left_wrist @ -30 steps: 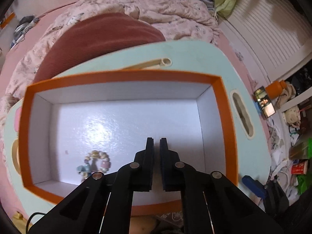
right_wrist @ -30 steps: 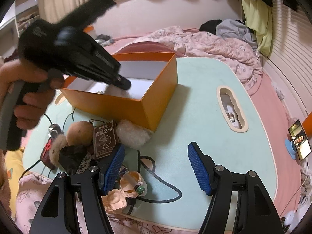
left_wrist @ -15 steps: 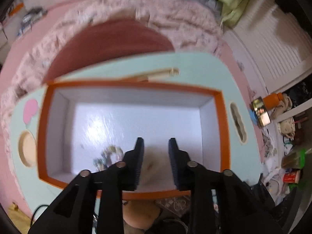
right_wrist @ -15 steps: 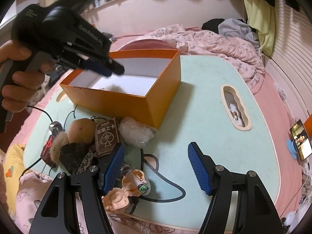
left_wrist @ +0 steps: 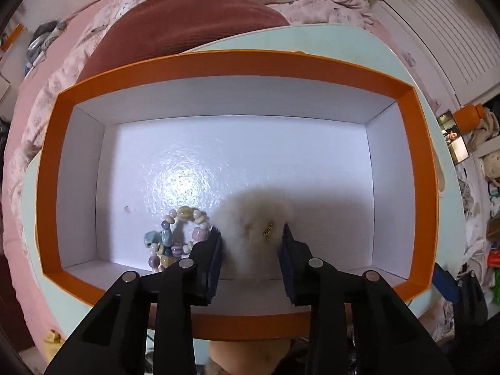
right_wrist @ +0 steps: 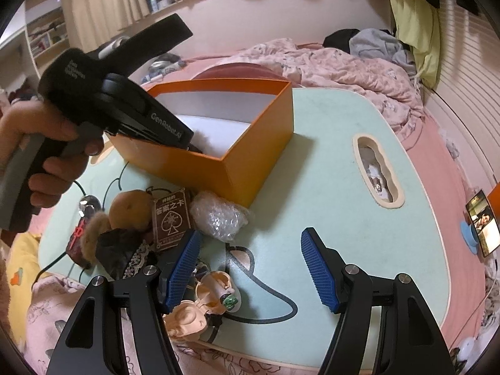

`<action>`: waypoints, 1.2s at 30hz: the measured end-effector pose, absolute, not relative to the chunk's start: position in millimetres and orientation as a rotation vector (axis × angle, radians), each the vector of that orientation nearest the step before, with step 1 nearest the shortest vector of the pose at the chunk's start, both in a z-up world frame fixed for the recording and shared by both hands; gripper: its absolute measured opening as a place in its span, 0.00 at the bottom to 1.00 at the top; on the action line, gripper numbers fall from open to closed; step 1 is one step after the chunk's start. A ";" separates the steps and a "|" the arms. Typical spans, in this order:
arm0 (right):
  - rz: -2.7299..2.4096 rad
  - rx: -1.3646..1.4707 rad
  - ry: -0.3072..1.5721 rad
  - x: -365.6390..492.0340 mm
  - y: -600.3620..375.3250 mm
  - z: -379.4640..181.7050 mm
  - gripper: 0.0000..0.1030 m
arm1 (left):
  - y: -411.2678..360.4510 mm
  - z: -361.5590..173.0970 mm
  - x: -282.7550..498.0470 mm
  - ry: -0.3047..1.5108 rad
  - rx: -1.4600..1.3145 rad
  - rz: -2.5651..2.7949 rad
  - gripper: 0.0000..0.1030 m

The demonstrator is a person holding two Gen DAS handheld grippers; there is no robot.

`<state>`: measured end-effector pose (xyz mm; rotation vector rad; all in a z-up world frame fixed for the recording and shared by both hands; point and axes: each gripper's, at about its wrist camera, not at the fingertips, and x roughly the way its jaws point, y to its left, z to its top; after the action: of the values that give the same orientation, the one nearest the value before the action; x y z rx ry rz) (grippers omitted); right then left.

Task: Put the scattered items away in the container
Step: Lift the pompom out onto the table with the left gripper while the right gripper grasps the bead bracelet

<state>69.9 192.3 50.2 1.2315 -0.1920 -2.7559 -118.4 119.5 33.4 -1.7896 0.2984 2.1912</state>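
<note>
Left wrist view looks straight down into the orange box (left_wrist: 237, 62), where the left claw (left_wrist: 250, 243) has a cream fluffy ball (left_wrist: 253, 218) between its pads; they look barely parted, and I cannot tell if they still press it. A beaded bracelet (left_wrist: 178, 234) lies just beside, already in. If the fluff snags on the ribbed pads, lifting away could drag it back out, or the near finger could knock the bracelet. Right claw (right_wrist: 250, 268) hangs spread and empty above the table (right_wrist: 328, 187), over the card pack (right_wrist: 172, 215), bubble wrap (right_wrist: 218, 215) and figurine (right_wrist: 203, 300); a careless descent could catch the black cable (right_wrist: 281, 309).
</note>
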 end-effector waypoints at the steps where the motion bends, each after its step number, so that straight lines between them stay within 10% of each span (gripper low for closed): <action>1: -2.758 1.231 -0.196 69.5 192.8 50.0 0.66 | 118.0 34.2 -117.6 0.287 -1.781 2.195 0.30; 15: -2.625 1.216 -0.295 58.0 190.2 54.1 0.66 | 10.8 136.0 -42.5 -0.117 -1.296 2.397 0.30; 20: -2.648 1.279 -0.159 33.2 178.6 47.9 0.47 | -43.6 117.8 -15.6 -0.126 -1.317 2.585 0.30; 36: -2.444 1.305 -0.201 -39.4 130.0 120.1 0.54 | -62.8 44.2 -1.6 -0.237 -1.416 2.519 0.30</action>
<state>-39.4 130.0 120.1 1.3047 -0.2008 -2.4436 -1.6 -62.8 44.2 -1.4158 -0.2374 2.5195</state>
